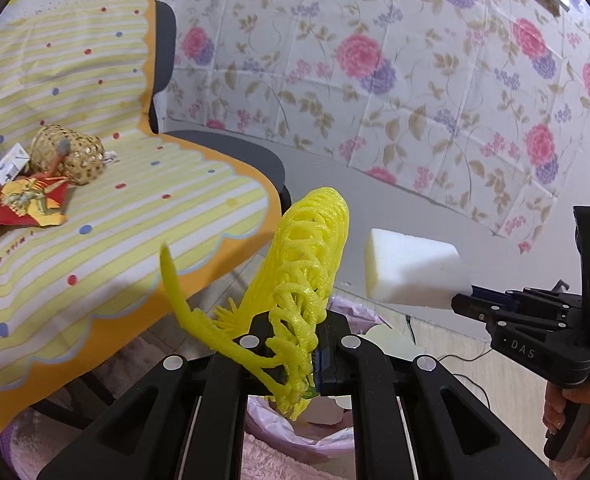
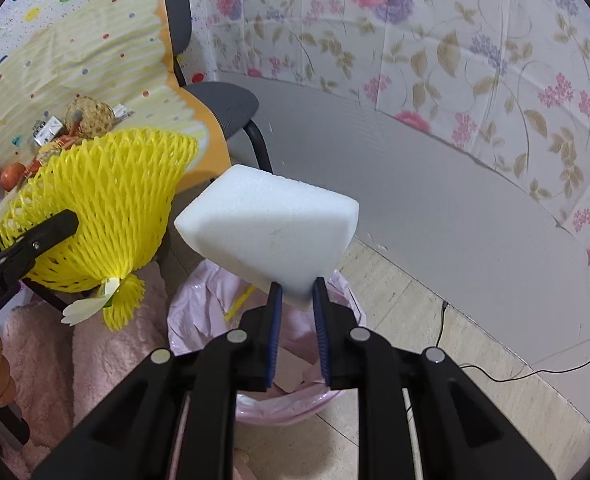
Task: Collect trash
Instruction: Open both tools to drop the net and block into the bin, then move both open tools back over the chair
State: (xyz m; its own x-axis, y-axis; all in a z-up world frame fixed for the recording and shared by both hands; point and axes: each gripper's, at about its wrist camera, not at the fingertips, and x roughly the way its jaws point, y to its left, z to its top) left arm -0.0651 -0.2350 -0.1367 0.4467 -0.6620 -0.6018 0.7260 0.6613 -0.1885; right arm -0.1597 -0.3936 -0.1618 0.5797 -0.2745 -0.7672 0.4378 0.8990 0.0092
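My left gripper (image 1: 295, 356) is shut on a yellow foam fruit net (image 1: 303, 272), which stands up between its jaws; the net also shows in the right wrist view (image 2: 103, 208). My right gripper (image 2: 298, 292) is shut on a white foam block (image 2: 267, 232), also seen in the left wrist view (image 1: 415, 268). Both are held above a bin lined with a pink bag (image 2: 199, 300), whose rim shows below the left gripper (image 1: 295, 436). More trash lies on the chair: a red wrapper (image 1: 23, 204), a small white carton (image 1: 11, 164) and a woven basket (image 1: 71, 152).
A grey chair (image 1: 231, 152) draped with a yellow striped cloth (image 1: 107, 208) stands at the left. A floral sheet (image 1: 415, 80) and a grey board (image 2: 415, 184) close off the back. A pink fluffy rug (image 2: 95, 360) and a black cable (image 2: 515, 372) lie on the floor.
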